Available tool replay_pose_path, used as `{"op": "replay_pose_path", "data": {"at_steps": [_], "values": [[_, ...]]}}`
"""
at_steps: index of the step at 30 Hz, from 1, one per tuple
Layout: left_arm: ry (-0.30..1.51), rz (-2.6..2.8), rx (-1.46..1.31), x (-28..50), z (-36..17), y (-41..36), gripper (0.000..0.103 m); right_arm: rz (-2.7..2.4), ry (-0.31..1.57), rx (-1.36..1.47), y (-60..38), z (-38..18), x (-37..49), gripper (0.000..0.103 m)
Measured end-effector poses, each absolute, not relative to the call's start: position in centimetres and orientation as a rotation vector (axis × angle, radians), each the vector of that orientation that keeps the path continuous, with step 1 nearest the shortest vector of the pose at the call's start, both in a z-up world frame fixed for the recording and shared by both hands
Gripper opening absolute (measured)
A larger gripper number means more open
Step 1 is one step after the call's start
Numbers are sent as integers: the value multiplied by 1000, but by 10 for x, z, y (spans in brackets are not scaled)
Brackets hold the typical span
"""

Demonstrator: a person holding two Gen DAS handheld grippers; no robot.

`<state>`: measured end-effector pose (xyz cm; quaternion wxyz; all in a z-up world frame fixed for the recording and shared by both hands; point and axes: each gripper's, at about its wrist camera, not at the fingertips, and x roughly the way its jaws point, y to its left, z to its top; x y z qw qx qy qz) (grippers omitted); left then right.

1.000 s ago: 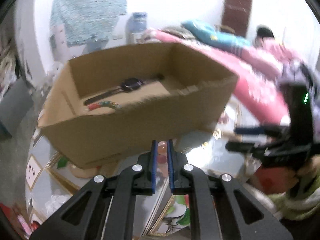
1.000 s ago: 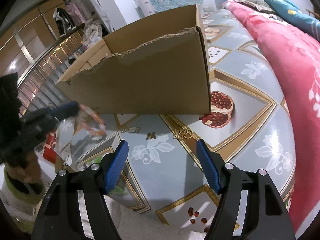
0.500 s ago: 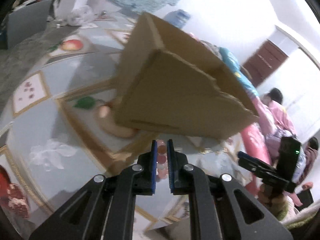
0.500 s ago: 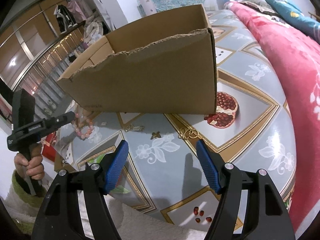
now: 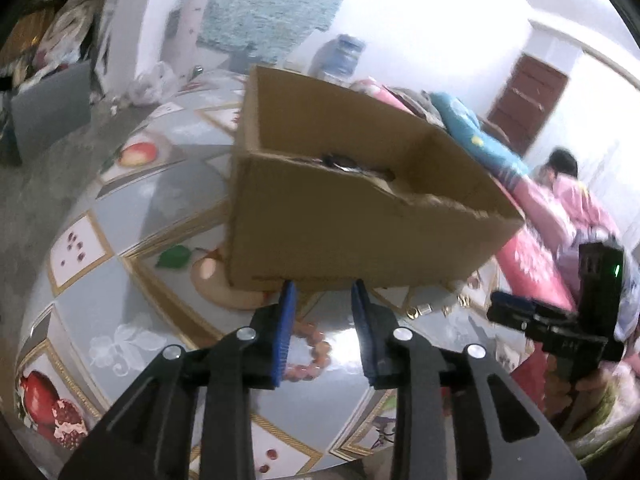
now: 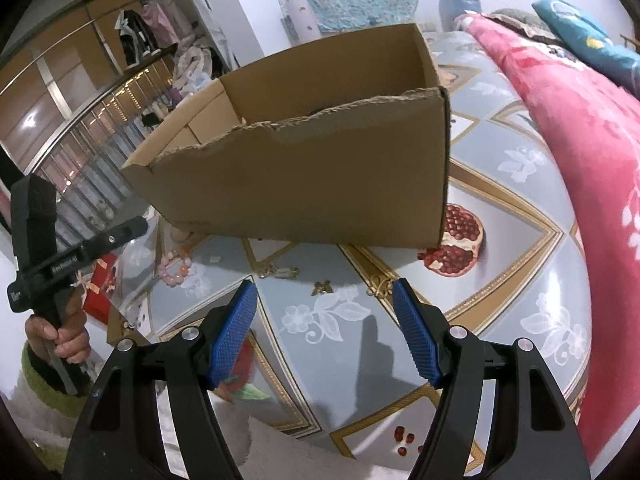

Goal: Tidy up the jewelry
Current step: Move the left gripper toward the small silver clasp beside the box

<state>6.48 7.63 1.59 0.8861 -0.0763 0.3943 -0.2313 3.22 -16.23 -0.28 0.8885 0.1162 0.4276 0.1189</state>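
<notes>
A pink and orange bead bracelet (image 5: 310, 354) (image 6: 175, 268) lies on the patterned floor mat (image 6: 500, 264), in front of the cardboard box (image 5: 360, 236) (image 6: 320, 184). My left gripper (image 5: 323, 292) (image 6: 134, 226) hovers just above it. Its jaws are opening and the pads stand clear of the beads. A dark watch (image 5: 340, 161) shows inside the box. My right gripper (image 6: 324, 304) (image 5: 508, 308) is open and holds nothing, above small gold pieces: a clasp (image 6: 280, 272), a butterfly (image 6: 322, 288) and a gold charm (image 6: 378, 286).
A red floral blanket (image 6: 592, 152) runs along the right of the mat. A red gift box (image 6: 100, 288) sits near the hand on the left handle. A person in pink (image 5: 576, 196) sits at the far right. Shelves and clothes fill the far left.
The left gripper carried the bracelet shut between its pads, swung down in front of the box, then parted its jaws. The bracelet now lies on the mat. The right gripper stayed put.
</notes>
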Motion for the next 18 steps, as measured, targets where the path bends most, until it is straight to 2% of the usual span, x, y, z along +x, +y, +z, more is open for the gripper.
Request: {"op": "replay_pose_path", "data": {"at_steps": [6, 18], "values": [[867, -488, 57, 63, -3, 27, 28, 264, 910, 244, -153, -10, 34, 64], [902, -425, 218, 75, -24, -10, 28, 260, 918, 259, -154, -15, 35, 64]]}}
